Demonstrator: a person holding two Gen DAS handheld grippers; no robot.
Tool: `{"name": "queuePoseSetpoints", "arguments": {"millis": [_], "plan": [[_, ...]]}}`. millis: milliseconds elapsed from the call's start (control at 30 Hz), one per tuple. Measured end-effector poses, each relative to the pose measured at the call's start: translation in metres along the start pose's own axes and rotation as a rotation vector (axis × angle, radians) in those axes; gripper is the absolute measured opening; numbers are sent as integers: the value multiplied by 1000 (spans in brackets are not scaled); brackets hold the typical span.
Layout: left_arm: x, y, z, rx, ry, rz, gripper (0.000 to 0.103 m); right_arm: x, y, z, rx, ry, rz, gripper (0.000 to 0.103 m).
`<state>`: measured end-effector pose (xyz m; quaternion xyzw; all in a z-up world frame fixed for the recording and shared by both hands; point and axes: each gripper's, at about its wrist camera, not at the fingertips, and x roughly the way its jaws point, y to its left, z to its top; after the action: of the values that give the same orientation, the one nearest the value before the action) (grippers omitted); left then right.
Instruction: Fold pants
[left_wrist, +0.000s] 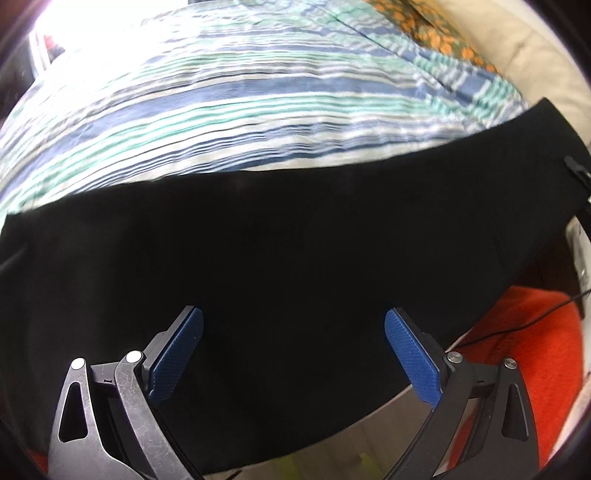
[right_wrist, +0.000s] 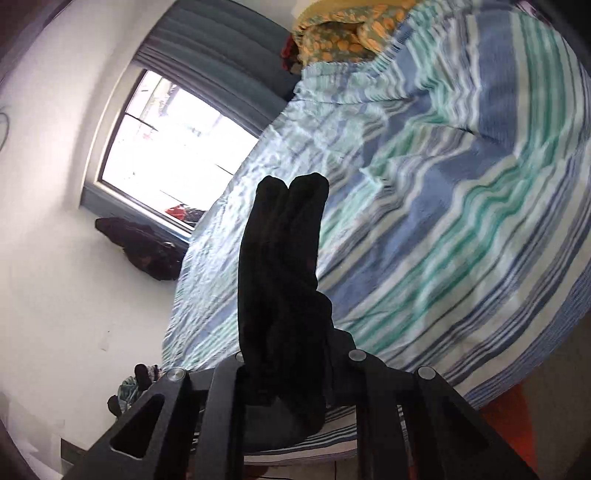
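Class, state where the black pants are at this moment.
In the right wrist view the black pants are pinched in the right gripper, bunched above the striped bedspread; in the left wrist view they spread across its near edge.

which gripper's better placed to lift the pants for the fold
Right. The right gripper is already clamped on a bunch of the black pants. The left gripper stands open over the pants, its blue pads apart and gripping nothing.
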<state>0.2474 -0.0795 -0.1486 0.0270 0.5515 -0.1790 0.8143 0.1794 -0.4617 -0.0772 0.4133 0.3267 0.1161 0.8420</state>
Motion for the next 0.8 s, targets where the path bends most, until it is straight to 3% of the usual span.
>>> {"name": "queuePoseSetpoints", "arguments": {"millis": [267, 433, 600, 667, 700, 733, 800], "plan": [[-66, 93, -25, -190, -111, -13, 99, 43, 165, -16, -182, 79, 221, 17], [-90, 140, -46, -293, -183, -2, 99, 103, 243, -71, -284, 190, 255, 17], [-96, 180, -70, -424, -215, -11, 99, 189, 257, -167, -375, 260, 160, 19], [-94, 191, -80, -464, -222, -7, 99, 230, 245, -214, -426, 342, 120, 32], [-94, 199, -86, -482, -220, -3, 99, 253, 235, -237, -448, 430, 91, 50], [-94, 207, -91, -501, -217, 0, 99, 269, 221, -252, -463, 500, 62, 61], [-97, 219, -102, -536, -214, -2, 99, 266, 206, -270, -526, 529, 41, 61]]}}
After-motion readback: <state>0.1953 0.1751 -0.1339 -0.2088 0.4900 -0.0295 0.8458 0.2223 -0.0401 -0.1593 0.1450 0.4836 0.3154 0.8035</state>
